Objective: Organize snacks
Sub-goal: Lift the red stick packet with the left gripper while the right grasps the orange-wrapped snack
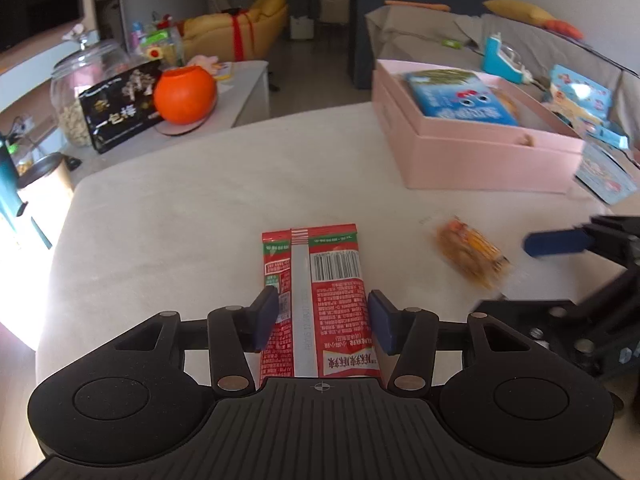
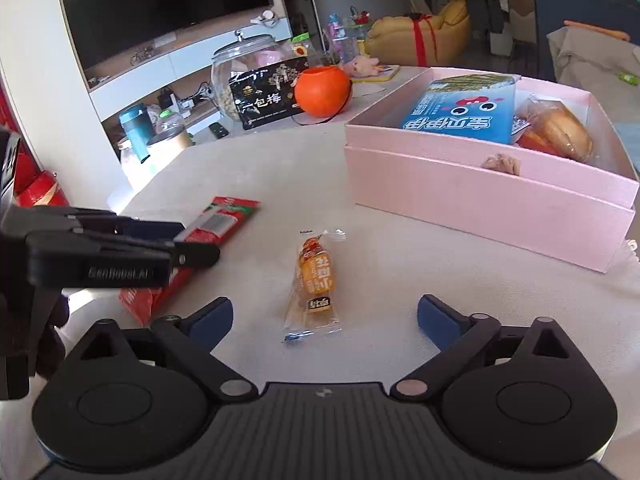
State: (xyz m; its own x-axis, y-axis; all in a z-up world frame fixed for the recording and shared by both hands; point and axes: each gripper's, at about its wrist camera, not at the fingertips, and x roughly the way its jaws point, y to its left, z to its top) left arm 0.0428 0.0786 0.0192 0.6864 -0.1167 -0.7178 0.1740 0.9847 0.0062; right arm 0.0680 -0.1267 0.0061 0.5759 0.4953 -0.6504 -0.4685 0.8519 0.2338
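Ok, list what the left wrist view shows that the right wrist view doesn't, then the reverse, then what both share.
Left wrist view only: the barcode on the red foil snack packet between the left gripper pads, and the blue picture cards beyond the pink cardboard box.

Right wrist view only: the black television screen, the teal cup, the wrapped bread inside the box, and the right gripper wide open.

Both: the orange-wrapped small snack, the round orange pot, the glass jar, the blue snack bag.

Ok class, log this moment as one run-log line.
left gripper: around red packet, grip unclear | right gripper: open, empty | orange snack: on table | pink box: part-filled
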